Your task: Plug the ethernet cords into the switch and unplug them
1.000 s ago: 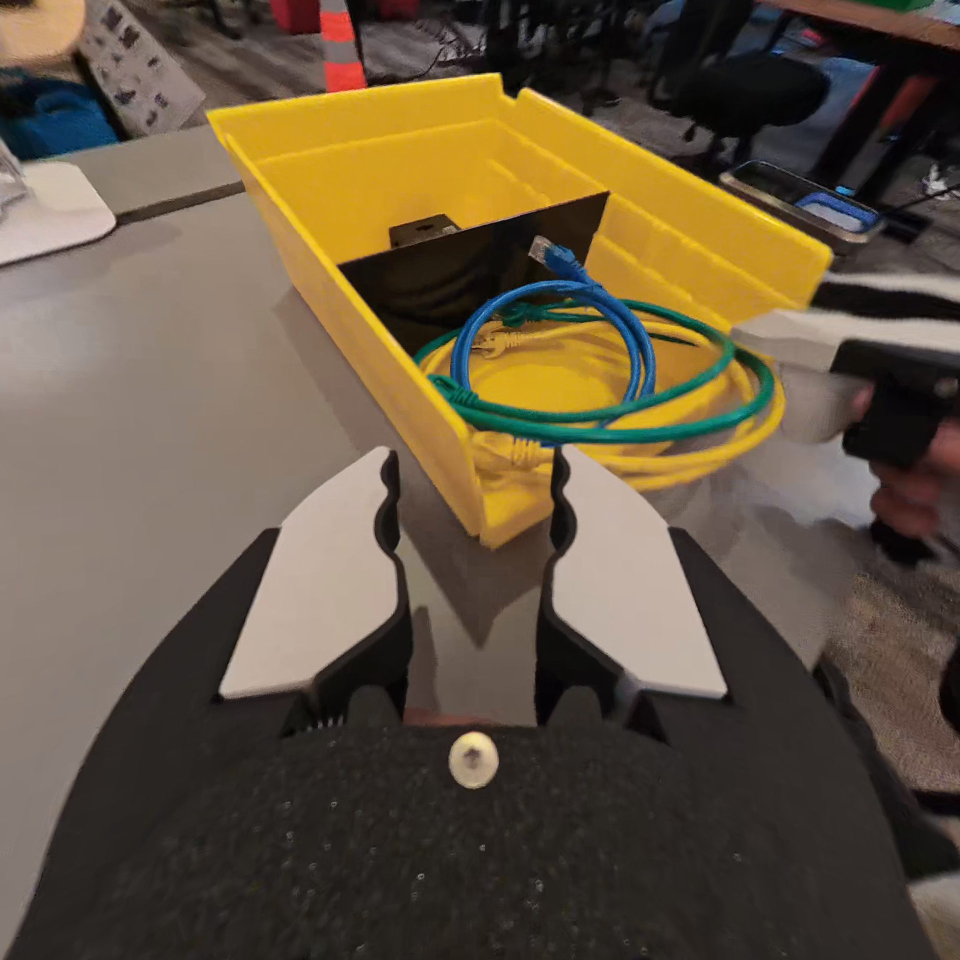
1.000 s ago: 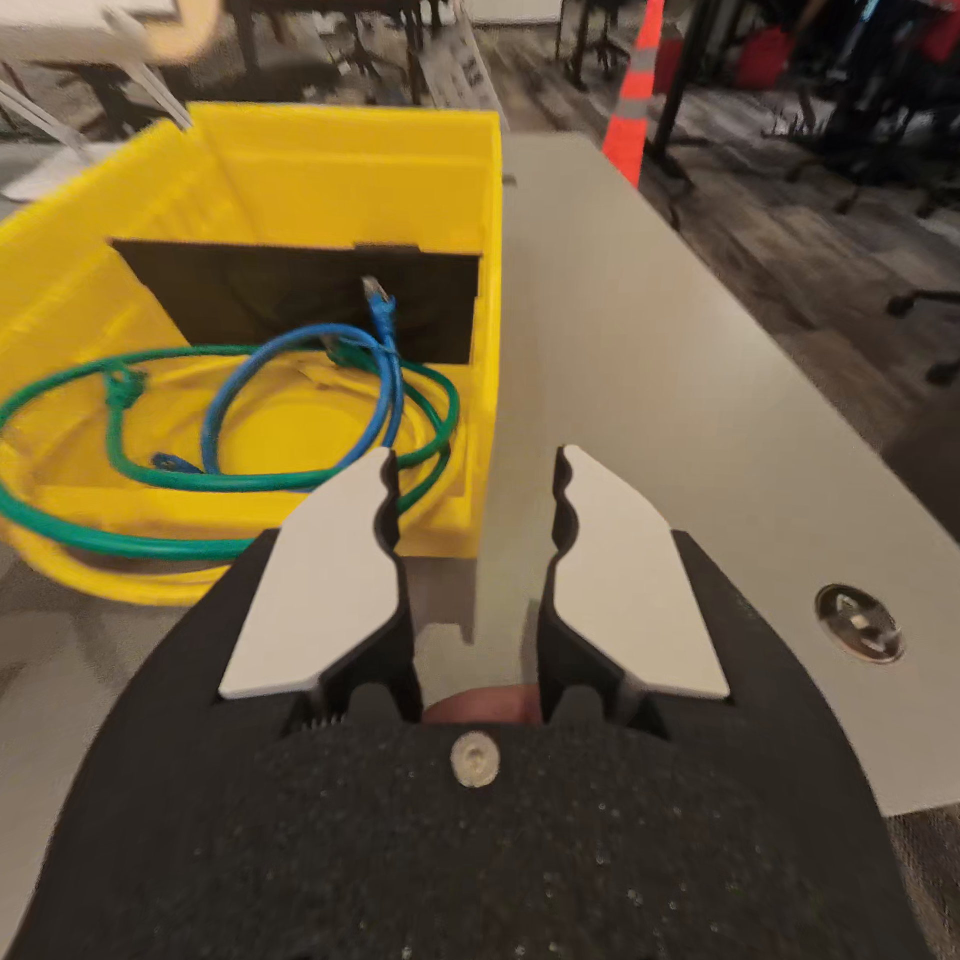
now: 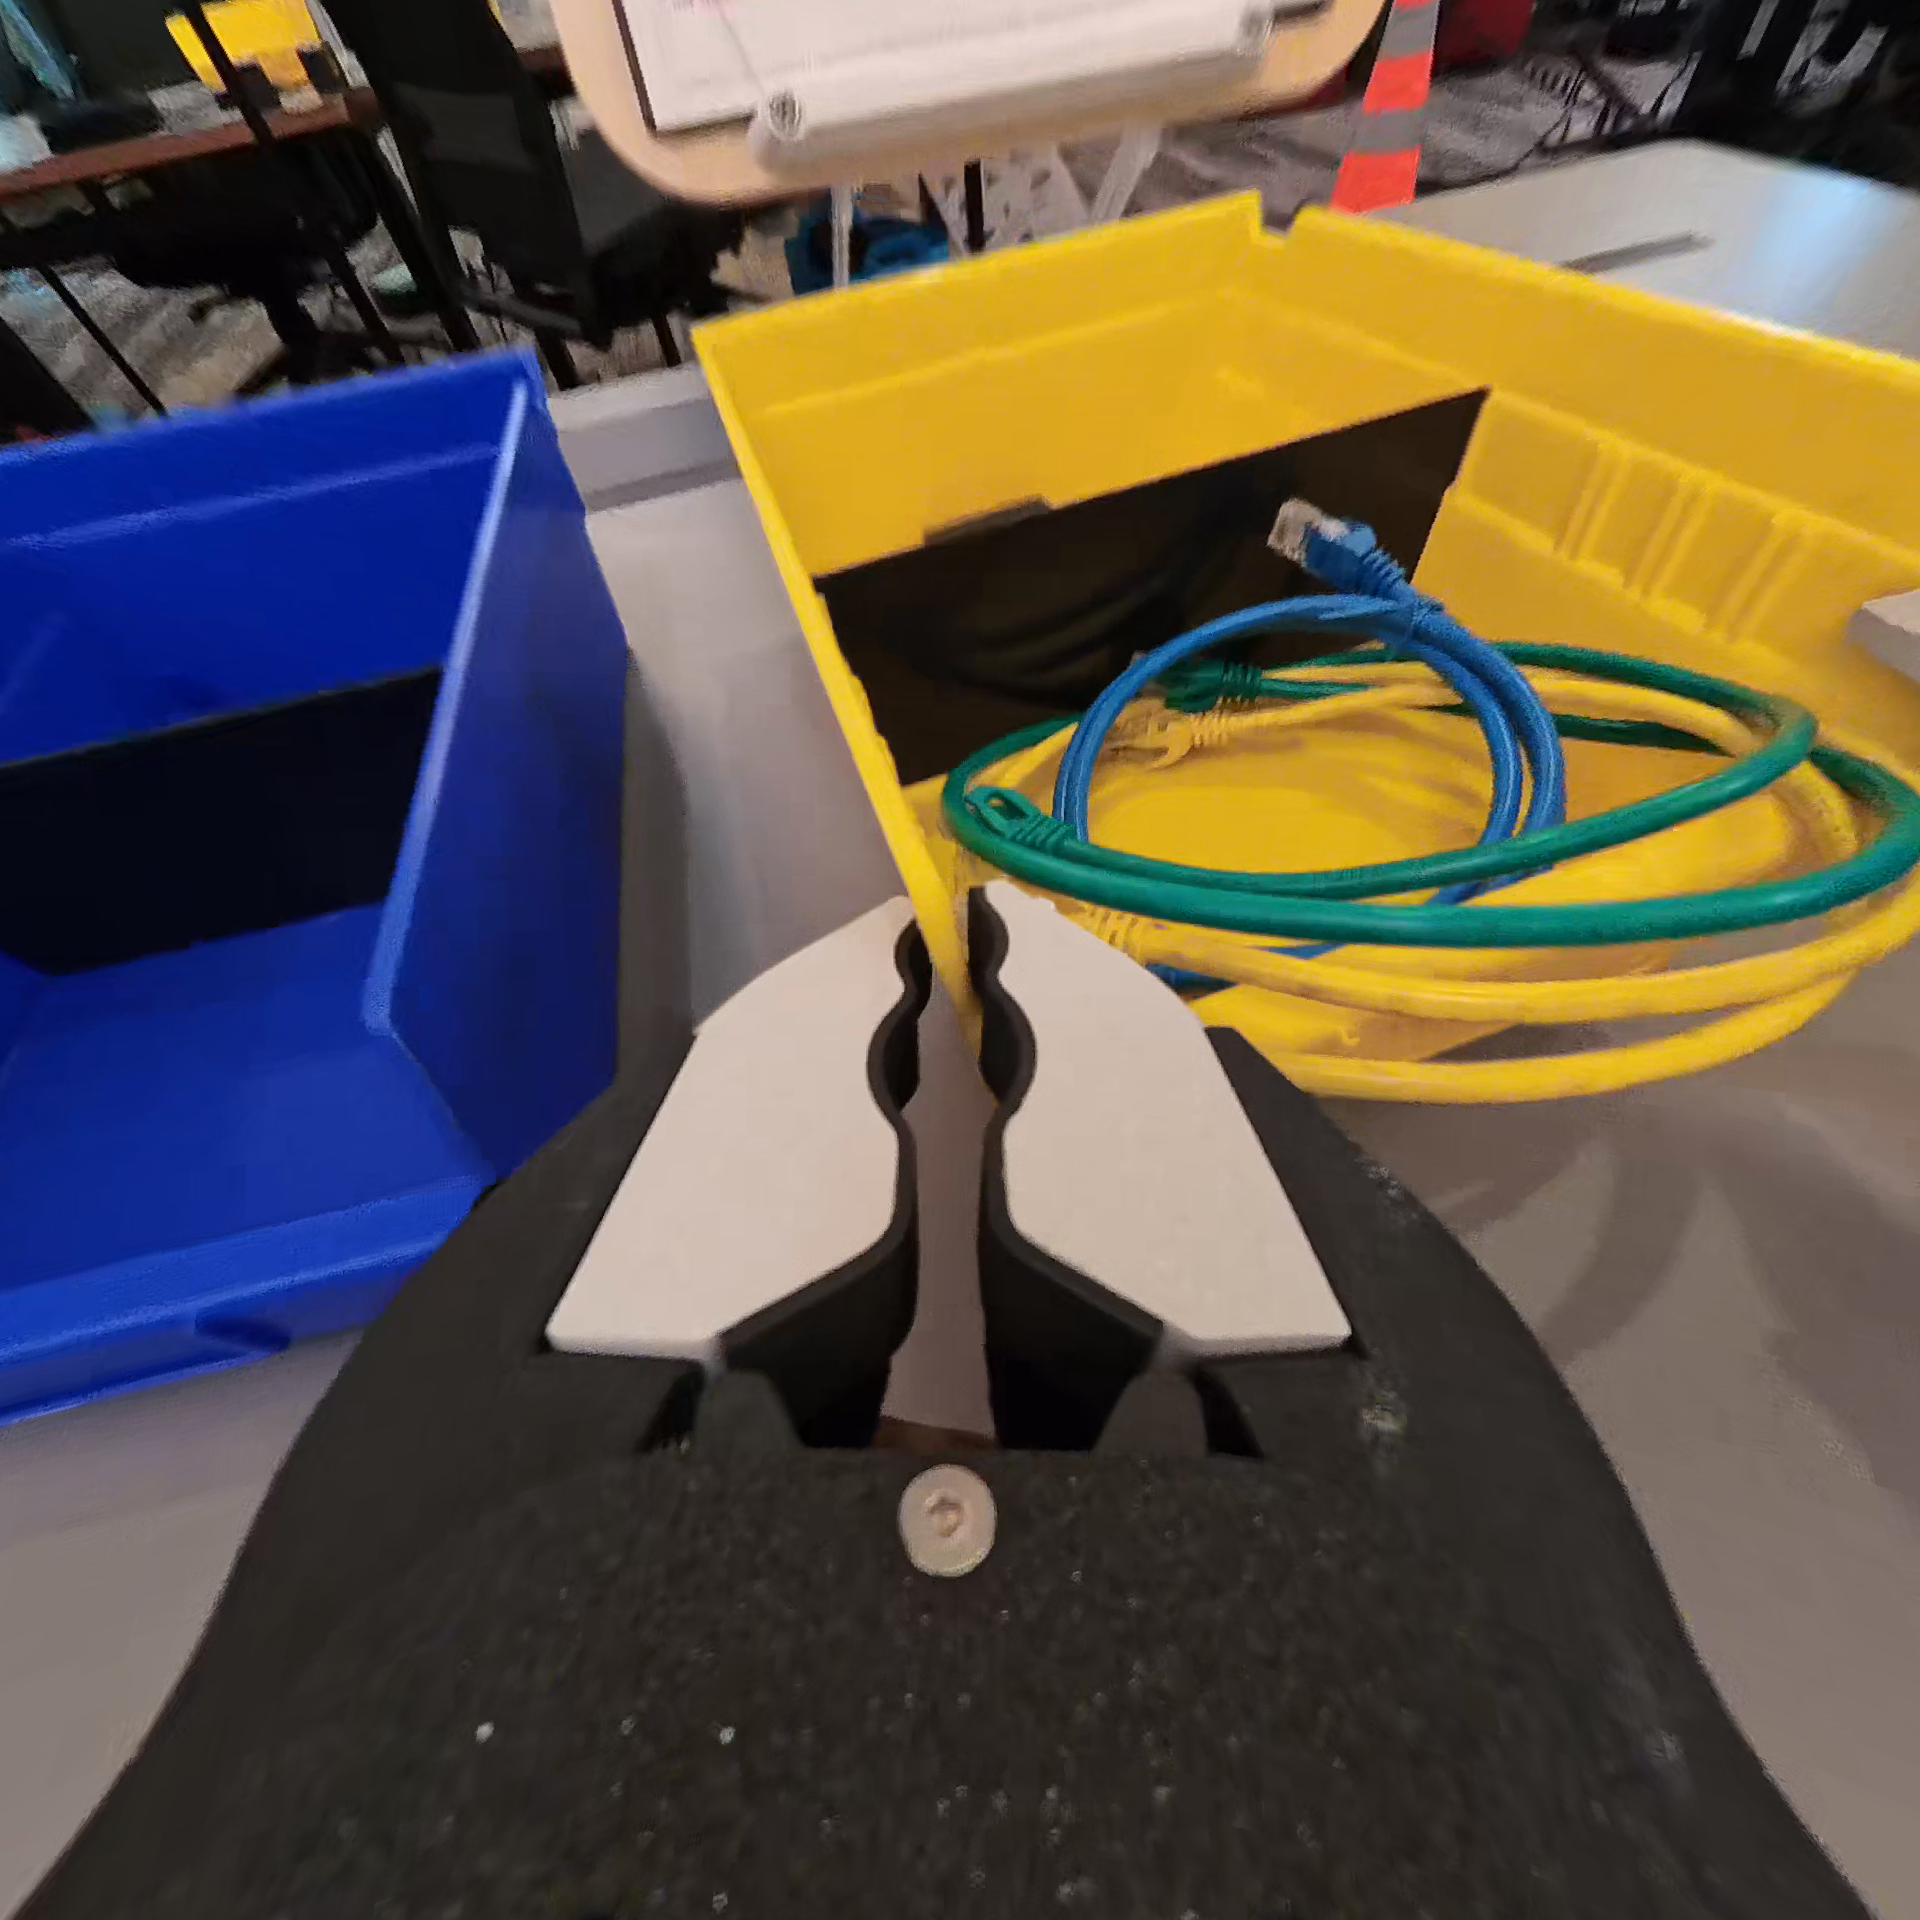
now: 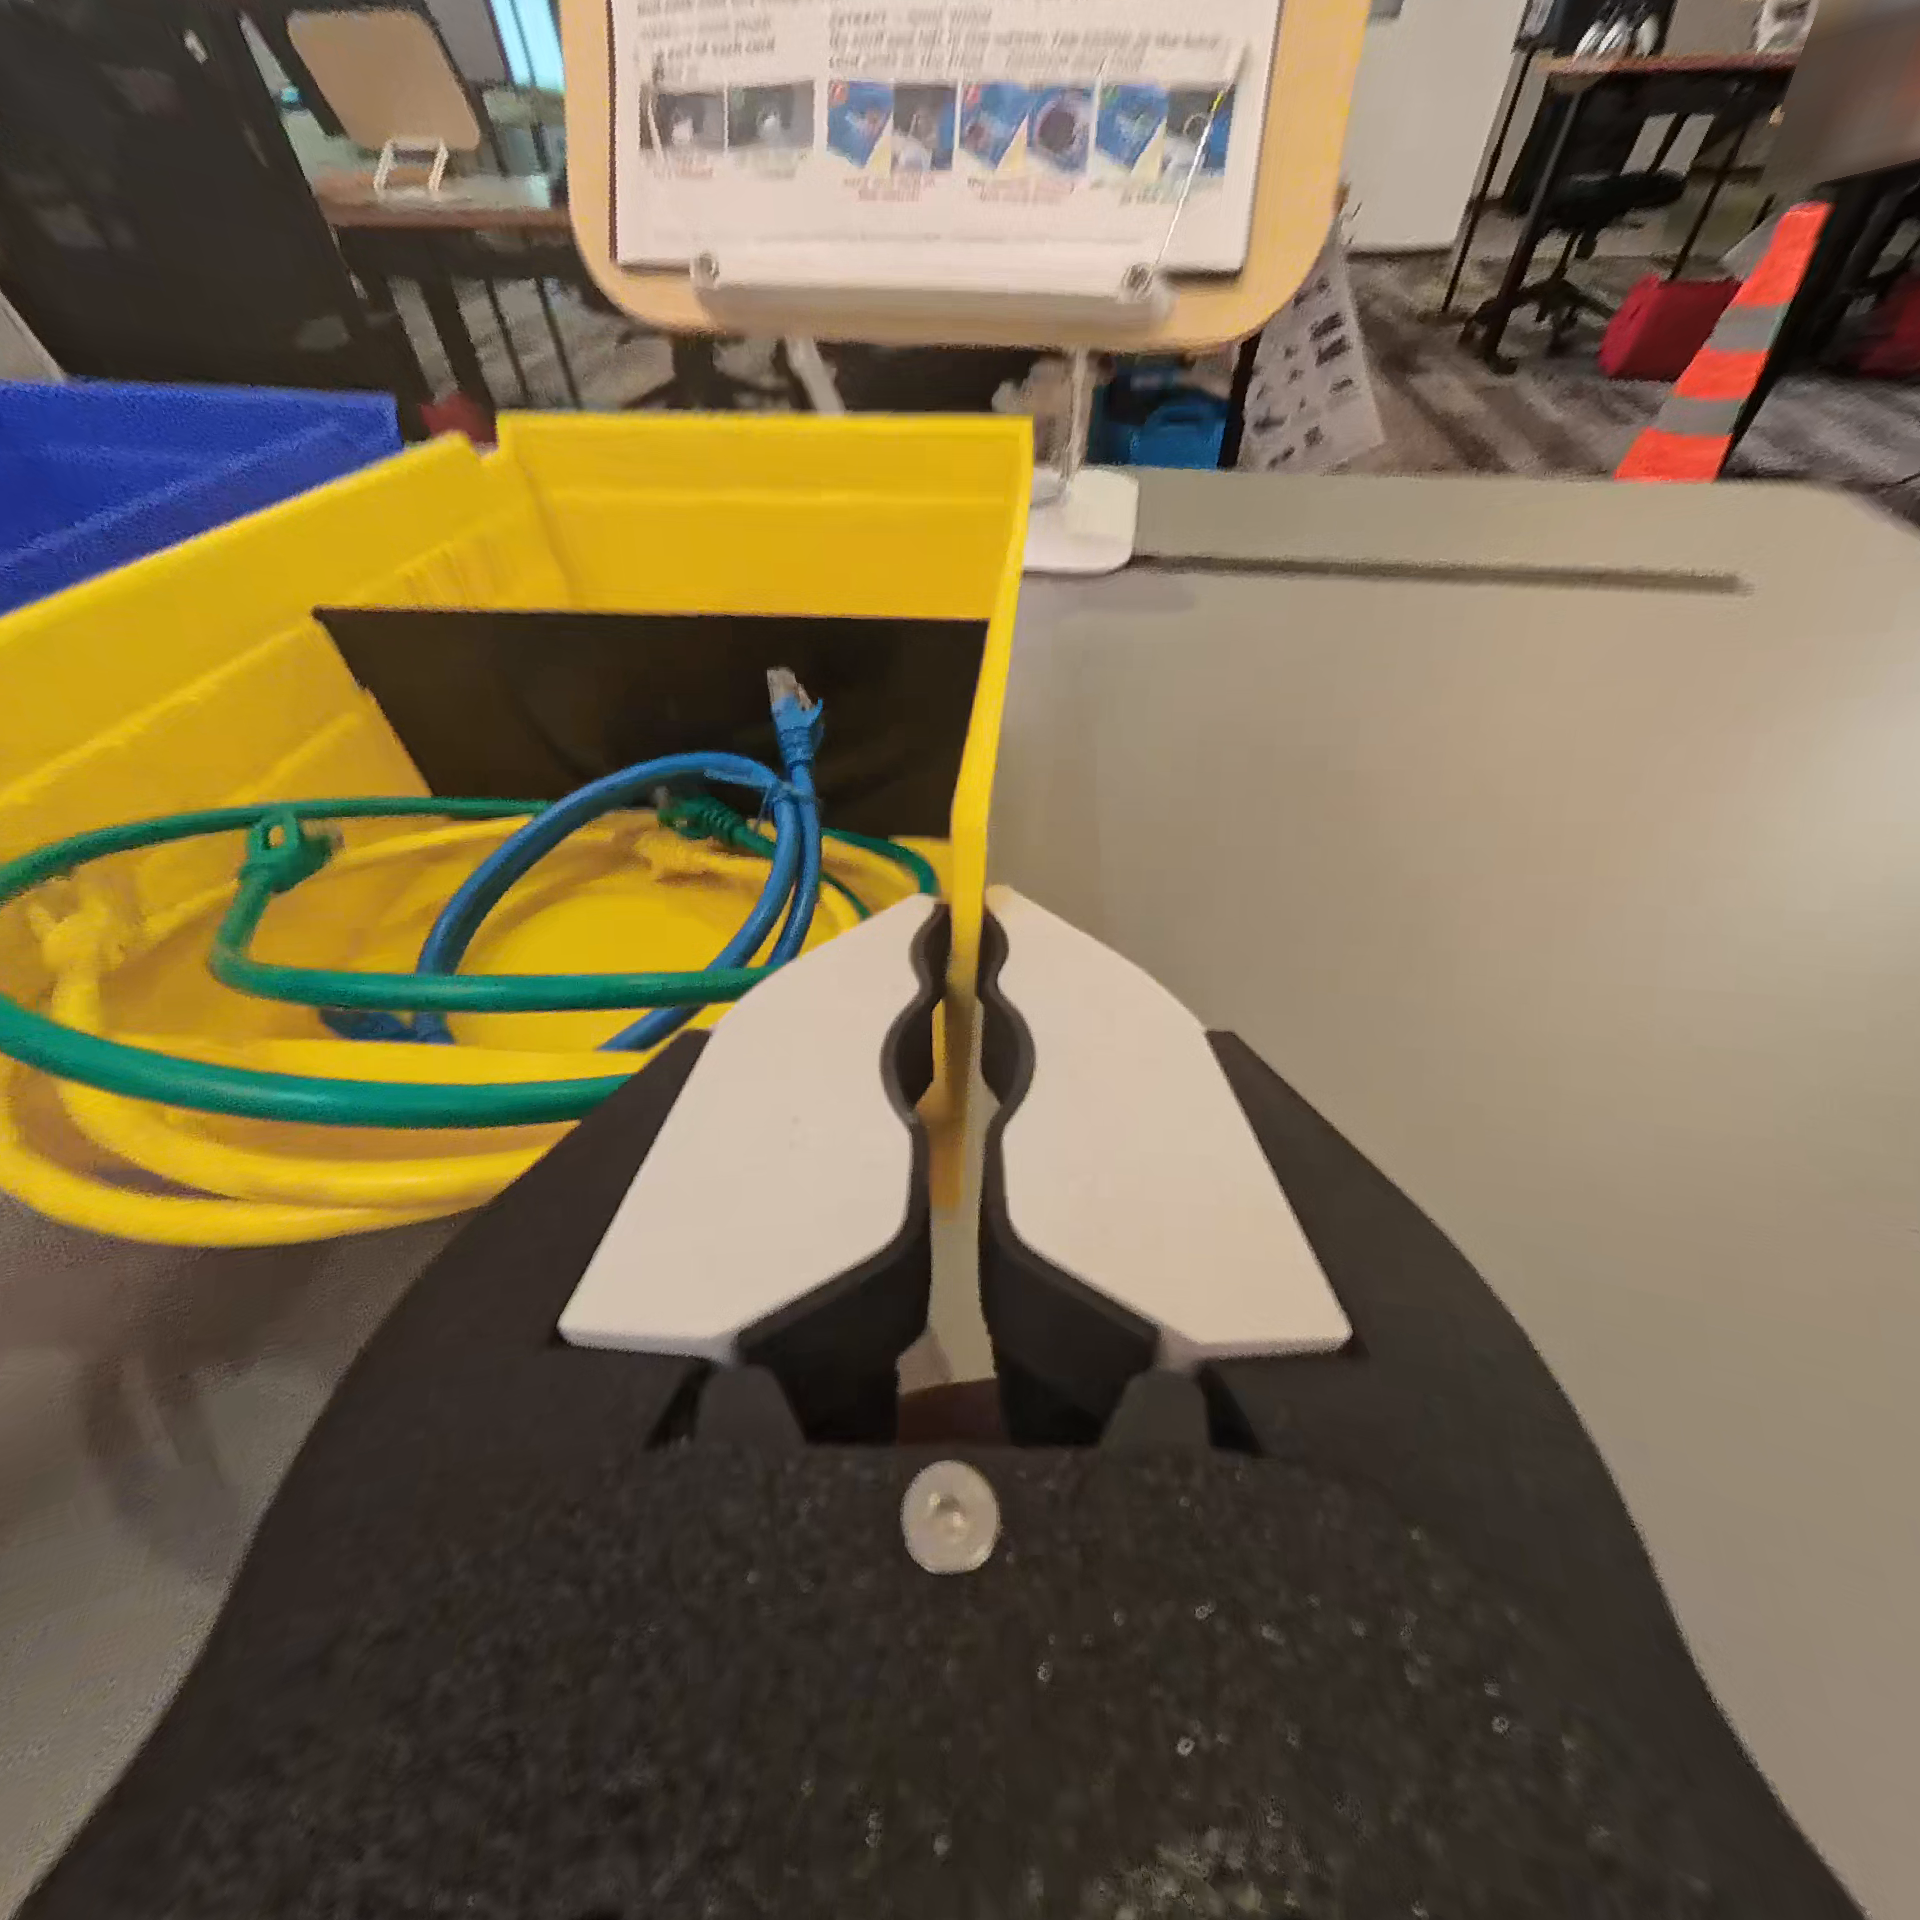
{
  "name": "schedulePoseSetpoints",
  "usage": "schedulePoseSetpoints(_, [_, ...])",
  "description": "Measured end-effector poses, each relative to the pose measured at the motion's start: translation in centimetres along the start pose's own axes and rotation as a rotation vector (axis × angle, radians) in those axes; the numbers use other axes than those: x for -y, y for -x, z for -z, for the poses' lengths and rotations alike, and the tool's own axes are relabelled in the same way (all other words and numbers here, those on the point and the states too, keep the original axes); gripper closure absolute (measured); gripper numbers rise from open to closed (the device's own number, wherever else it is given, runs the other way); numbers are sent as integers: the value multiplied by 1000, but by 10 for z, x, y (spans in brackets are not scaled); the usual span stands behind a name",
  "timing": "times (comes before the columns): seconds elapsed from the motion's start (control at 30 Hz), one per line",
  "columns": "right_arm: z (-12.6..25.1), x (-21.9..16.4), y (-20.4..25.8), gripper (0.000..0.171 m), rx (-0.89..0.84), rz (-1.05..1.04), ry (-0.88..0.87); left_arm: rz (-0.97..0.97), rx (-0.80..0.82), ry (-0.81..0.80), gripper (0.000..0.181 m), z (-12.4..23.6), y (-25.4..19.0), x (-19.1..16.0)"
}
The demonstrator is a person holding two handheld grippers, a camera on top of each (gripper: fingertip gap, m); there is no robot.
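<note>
Busy workshop behind, grey table (image 4: 1455, 831) in front, a stand with an instruction sheet (image 4: 935, 135) at the far edge. From the left: blue bin (image 3: 260, 831) with a dark panel inside, no contents visible. Next, left gripper (image 3: 948, 925), jaws nearly pressed together, pinching the near left wall of the yellow bin (image 3: 1039, 343). In the bin: coiled yellow cord (image 3: 1455, 997), green cord (image 3: 1351, 914), blue cord (image 3: 1507, 727), its plug sticking up against a black divider (image 3: 1039, 623). Right gripper (image 4: 966, 925), jaws likewise almost closed, clamps the bin's near right wall. Switch not visible, possibly behind the divider. Step looks like positioning the bin, nothing plugged yet. Next: let go, spread the jaws, grab a cord by its plug.
</note>
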State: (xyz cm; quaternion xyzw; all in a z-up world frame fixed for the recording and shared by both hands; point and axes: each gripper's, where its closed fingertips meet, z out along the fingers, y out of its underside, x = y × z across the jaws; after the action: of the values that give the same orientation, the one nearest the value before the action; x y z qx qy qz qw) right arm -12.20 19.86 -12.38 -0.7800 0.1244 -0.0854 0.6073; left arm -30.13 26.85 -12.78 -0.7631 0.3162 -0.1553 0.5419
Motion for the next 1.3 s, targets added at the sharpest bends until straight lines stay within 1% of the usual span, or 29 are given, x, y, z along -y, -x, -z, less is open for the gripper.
schedulePoseSetpoints(0.07, [-4,-20,5,166,48,-37,92,58,-28,27,174,-4,2,-14])
schedulePoseSetpoints(0.13, [-4,-19,7,166,96,-33,98,151,-94,46,172,0,2,-15])
schedulePoseSetpoints(0.17, [-3,-20,9,165,133,-13,126,184,-130,48,166,4,3,-13])
schedulePoseSetpoints(0.2, [0,-19,10,163,176,-14,142,216,-152,21,152,12,8,-7])
schedulePoseSetpoints(0.23, [6,-17,11,162,222,-26,137,242,-160,-25,143,21,18,1])
schedulePoseSetpoints(0.27, [12,-12,11,158,260,-33,115,256,-149,-76,141,34,33,9])
schedulePoseSetpoints(0.33, [24,-1,4,154,287,-27,64,257,-51,-161,141,60,82,17])
schedulePoseSetpoints(0.37, [29,6,2,154,301,-18,33,263,20,-181,142,72,113,15])
schedulePoseSetpoints(0.43, [39,21,4,154,320,7,-55,272,157,-173,138,87,179,-2])
schedulePoseSetpoints(0.5, [49,32,16,155,346,43,-134,280,256,-115,129,85,233,-21])
schedulePoseSetpoints(0.53, [55,34,29,155,378,69,-159,285,271,-68,121,78,250,-30])
schedulePoseSetpoints(0.57, [61,34,43,156,416,100,-178,280,279,-23,119,69,262,-37])
schedulePoseSetpoints(0.63, [76,28,78,157,498,161,-199,246,319,46,121,53,279,-49])
schedulePoseSetpoints(0.7, [92,18,114,158,605,188,-195,231,291,71,125,36,284,-52])
schedulePoseSetpoints(0.77, [111,6,151,157,734,186,-171,230,248,63,138,22,287,-51])
schedulePoseSetpoints(0.8, [120,-2,169,157,808,183,-148,237,203,49,154,17,286,-49])
schedulePoseSetpoints(0.83, [130,-10,186,153,886,180,-120,255,155,30,177,16,284,-47])
schedulePoseSetpoints(0.87, [140,-17,202,148,967,183,-94,284,101,23,177,16,281,-47])
schedulePoseSetpoints(0.9, [148,-22,214,150,1027,183,-86,322,68,20,176,18,279,-48])
schedulePoseSetpoints(0.93, [149,-24,224,152,1043,181,-87,342,74,21,177,21,278,-49])
schedulePoseSetpoints(0.97, [141,-24,230,154,1010,178,-78,336,91,26,177,27,276,-51])
schedulePoseSetpoints(1.0, [130,-26,235,150,959,189,-48,325,106,36,177,34,271,-54])
schedulePoseSetpoints(1.07, [102,-31,241,140,835,213,65,325,140,55,177,52,260,-60])
schedulePoseSetpoints(1.17, [73,-33,247,116,710,134,189,396,180,107,177,77,241,-69])
schedulePoseSetpoints(1.2, [65,-32,248,112,665,115,209,379,193,124,177,85,233,-72])
schedulePoseSetpoints(1.3, [51,-31,250,113,553,138,204,314,234,157,177,106,209,-78])
